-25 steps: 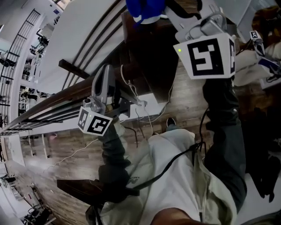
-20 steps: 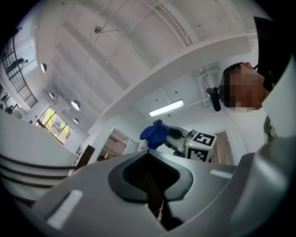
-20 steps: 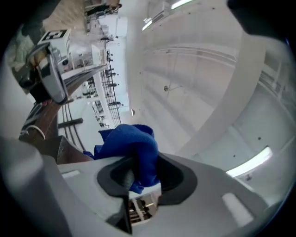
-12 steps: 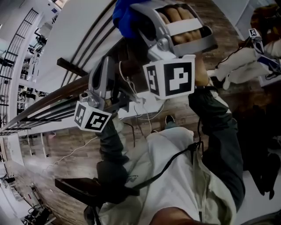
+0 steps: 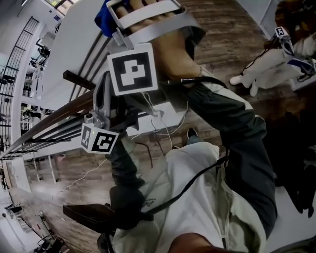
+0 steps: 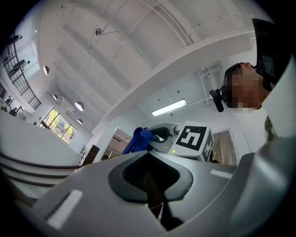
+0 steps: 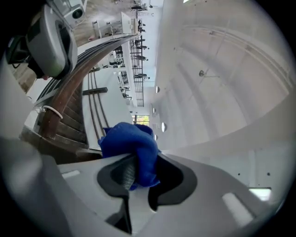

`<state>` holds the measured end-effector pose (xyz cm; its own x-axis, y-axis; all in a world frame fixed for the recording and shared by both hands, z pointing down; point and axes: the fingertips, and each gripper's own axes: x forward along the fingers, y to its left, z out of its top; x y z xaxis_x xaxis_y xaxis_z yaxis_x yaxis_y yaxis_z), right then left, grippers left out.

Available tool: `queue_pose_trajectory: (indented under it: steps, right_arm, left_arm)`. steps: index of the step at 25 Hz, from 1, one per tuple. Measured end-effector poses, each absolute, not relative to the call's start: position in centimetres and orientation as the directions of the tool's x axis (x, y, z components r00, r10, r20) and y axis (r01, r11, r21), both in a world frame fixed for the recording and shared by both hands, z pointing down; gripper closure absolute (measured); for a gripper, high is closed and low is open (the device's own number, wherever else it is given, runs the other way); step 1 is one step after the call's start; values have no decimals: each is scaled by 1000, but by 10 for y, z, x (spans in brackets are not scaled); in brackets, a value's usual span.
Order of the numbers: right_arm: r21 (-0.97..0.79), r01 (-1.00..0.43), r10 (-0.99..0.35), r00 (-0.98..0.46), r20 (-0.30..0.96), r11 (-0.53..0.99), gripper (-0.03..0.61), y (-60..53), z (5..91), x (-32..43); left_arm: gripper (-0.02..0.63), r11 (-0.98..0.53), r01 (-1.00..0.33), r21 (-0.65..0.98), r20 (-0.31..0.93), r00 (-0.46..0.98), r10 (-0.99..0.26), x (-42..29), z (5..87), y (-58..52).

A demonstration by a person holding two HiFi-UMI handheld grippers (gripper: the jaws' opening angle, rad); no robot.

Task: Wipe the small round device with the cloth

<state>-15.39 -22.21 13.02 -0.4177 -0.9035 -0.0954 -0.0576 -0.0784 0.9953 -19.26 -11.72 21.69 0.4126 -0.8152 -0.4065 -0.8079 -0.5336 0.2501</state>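
A blue cloth (image 5: 102,17) is bunched between the jaws of my right gripper (image 5: 111,12), which is raised at the top of the head view with its marker cube (image 5: 132,69) facing me. In the right gripper view the cloth (image 7: 132,148) fills the gap of the right gripper (image 7: 138,171). My left gripper (image 5: 102,94) hangs just below it, pointing upward, and its jaws in the left gripper view (image 6: 150,173) stand together with nothing between them. From the left gripper view I also see the cloth (image 6: 138,139). No small round device shows in any view.
A dark wooden handrail (image 5: 49,118) with parallel rails runs diagonally under the grippers. White cables (image 5: 163,123) trail over the wood floor. The person's pale jacket (image 5: 197,197) fills the lower view. Someone else's white-sleeved arm (image 5: 266,74) is at the upper right.
The right gripper has swung leftward across the head view with the cloth, from the upper right to above the left gripper. The left gripper shifted slightly left.
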Motion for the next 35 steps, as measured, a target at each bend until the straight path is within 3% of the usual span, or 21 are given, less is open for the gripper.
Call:
queue_pose_trajectory:
  steps: [7, 11, 13, 17, 21, 29, 35]
  right_arm:
    - [986, -166, -850, -519, -95, -9, 468, -213, 144, -142]
    - [906, -406, -793, -508, -335, -123, 468, -201, 86, -96]
    - [864, -485, -805, -457, -379, -131, 468, -210, 65, -64]
    - [853, -522, -838, -463, -288, -4, 468, -236, 80, -39]
    - [841, -540, -828, -482, -286, 24, 468, -228, 102, -39]
    - [863, -467, -802, -581, -135, 193, 468, -213, 150, -51]
    - [704, -627, -721, -651, -238, 333, 468, -225, 132, -33]
  left_arm:
    - [614, -516, -816, 263, -400, 394, -827, -201, 223, -115]
    - [614, -519, -811, 269, -399, 396, -827, -200, 228, -116]
    - [614, -520, -809, 276, -397, 397, -828, -200, 229, -116]
    - [614, -521, -806, 282, -391, 399, -829, -202, 230, -116]
    - [614, -527, -802, 282, -385, 409, -827, -201, 230, -119]
    - [614, -547, -803, 236, -415, 426, -804, -195, 210, -121]
    - [614, -583, -788, 200, -435, 461, -773, -177, 188, -123]
